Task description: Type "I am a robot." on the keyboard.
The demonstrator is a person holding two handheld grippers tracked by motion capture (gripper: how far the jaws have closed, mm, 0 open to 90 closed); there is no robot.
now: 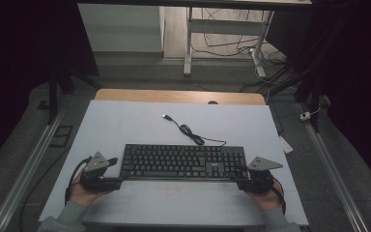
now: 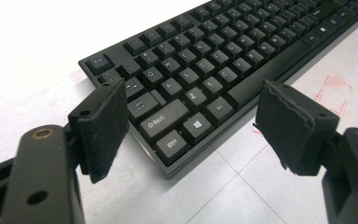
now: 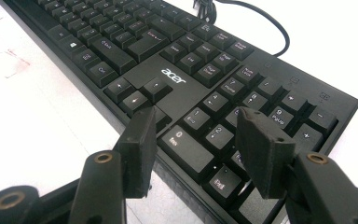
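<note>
A black keyboard [image 1: 183, 162] lies across the middle of the white table top [image 1: 125, 125]. Its cable [image 1: 193, 134] curls away to a USB plug [image 1: 165, 116]. My left gripper [image 1: 117, 173] is at the keyboard's left end. Its jaws stand open around the front left corner [image 2: 168, 154], and the pads [image 2: 100, 128] do not press on it. My right gripper [image 1: 237, 175] is at the right end, open, with its fingers [image 3: 261, 154] over the number pad's near edge [image 3: 200, 161]. A hand holds each gripper from below.
Faint red marks [image 2: 333, 93] sit on the white top in front of the keyboard. A wooden table edge [image 1: 174, 95] runs along the back. Beyond it stand a desk frame [image 1: 188, 43] and loose floor cables [image 1: 232, 46]. Metal rails [image 1: 24, 169] flank the table.
</note>
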